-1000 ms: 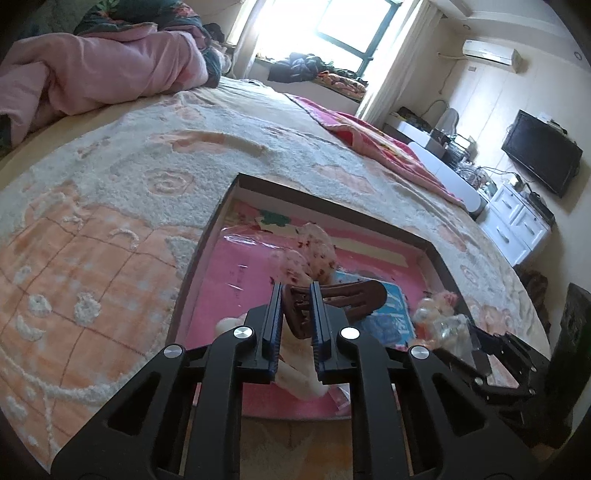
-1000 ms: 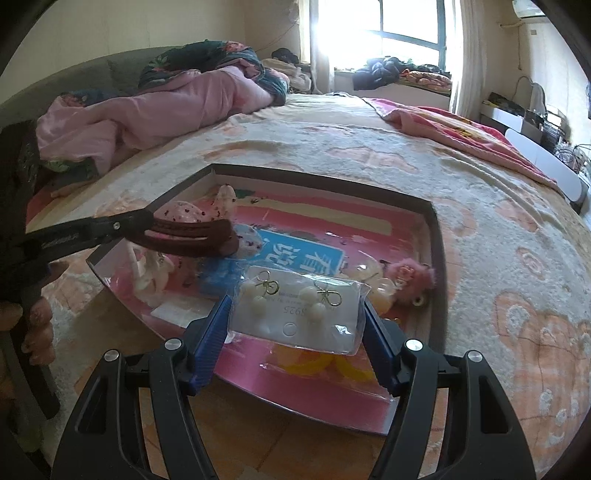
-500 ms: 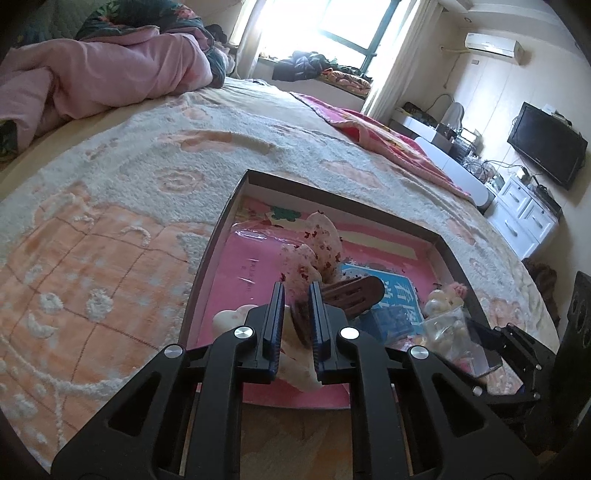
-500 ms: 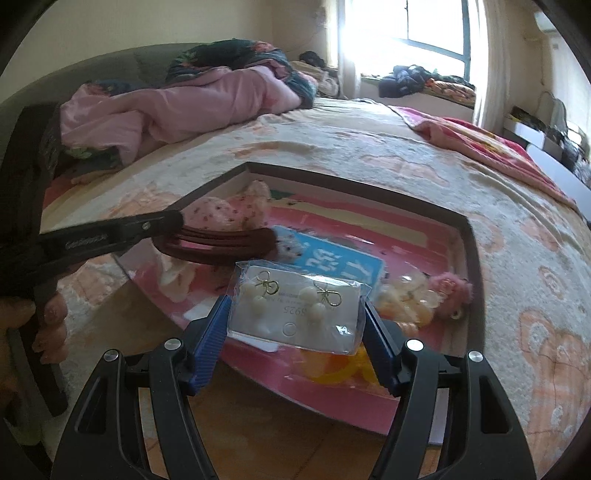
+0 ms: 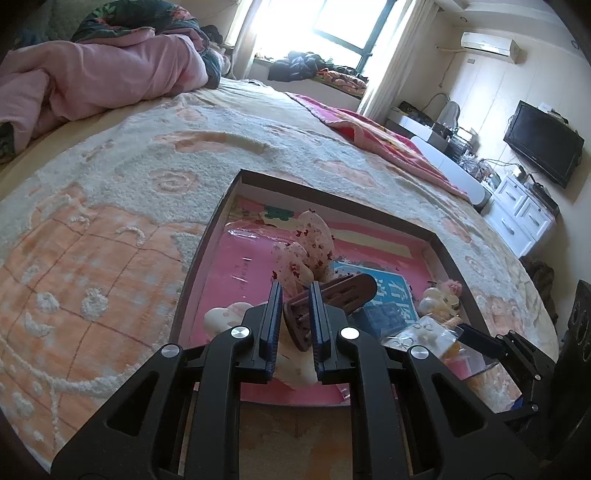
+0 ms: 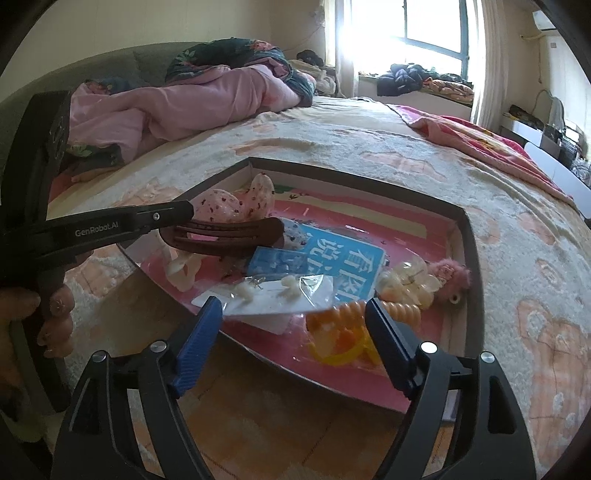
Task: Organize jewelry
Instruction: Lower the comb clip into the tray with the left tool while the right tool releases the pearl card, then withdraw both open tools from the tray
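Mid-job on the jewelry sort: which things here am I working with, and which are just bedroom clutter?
Job:
- brown hair clip, clamped in left tool
- earring packet, loose ahead of the open right tool
- tray
- orange clip and pearl bobble in tray

Lying about:
- pink quilt
- TV
- air conditioner

Bedroom, cream walls. Big bed [image 5: 155, 192] with beige-orange patterned cover. Crumpled pink quilt [image 5: 92, 77] near headboard. Bright window [image 6: 417, 33], strong daylight. Air conditioner [image 5: 487, 42] high on wall. Black television [image 5: 543, 147] above white drawers [image 5: 524, 218].
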### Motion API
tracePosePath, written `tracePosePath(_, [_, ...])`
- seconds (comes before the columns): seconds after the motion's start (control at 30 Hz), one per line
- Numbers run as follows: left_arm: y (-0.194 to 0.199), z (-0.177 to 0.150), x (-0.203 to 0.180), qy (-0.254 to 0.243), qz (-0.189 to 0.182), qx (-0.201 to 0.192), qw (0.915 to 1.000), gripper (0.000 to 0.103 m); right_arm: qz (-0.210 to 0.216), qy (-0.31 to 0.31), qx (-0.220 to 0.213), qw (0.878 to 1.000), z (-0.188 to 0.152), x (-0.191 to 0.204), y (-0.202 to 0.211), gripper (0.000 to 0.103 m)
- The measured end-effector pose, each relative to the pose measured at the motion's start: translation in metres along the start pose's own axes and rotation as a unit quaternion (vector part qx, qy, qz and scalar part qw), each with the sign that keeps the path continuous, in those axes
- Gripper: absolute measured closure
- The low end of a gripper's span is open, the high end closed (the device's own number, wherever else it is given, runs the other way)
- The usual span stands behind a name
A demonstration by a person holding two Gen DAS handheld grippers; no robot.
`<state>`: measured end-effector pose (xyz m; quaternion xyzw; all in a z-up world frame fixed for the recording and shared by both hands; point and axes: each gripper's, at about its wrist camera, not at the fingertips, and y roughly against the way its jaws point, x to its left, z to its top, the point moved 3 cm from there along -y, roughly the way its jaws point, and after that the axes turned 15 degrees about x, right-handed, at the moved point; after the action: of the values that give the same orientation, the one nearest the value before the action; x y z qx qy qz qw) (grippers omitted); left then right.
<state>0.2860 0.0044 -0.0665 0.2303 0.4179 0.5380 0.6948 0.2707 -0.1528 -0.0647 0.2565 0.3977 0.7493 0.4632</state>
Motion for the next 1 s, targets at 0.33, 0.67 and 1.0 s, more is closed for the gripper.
tracePosePath(0.33, [0.011, -0.004, -0.01, -0.005, 0.007, -0.005, 1.0, 0.074, -0.013, -0.04, -0.029, 0.999, -0.006, -0.019, 0.026, 0.015])
tracePosePath(0.67, [0.039, -0.012, -0.02, -0.014, 0.015, -0.024, 0.9995, 0.048, -0.027, -0.069, -0.049, 0.996, -0.017, -0.031, 0.051, 0.01])
tracePosePath(1.0, [0.083, -0.036, -0.018, -0.015, 0.029, -0.048, 0.9983, 0.016, -0.039, -0.088, -0.083, 0.992, -0.034, -0.029, 0.09, 0.007])
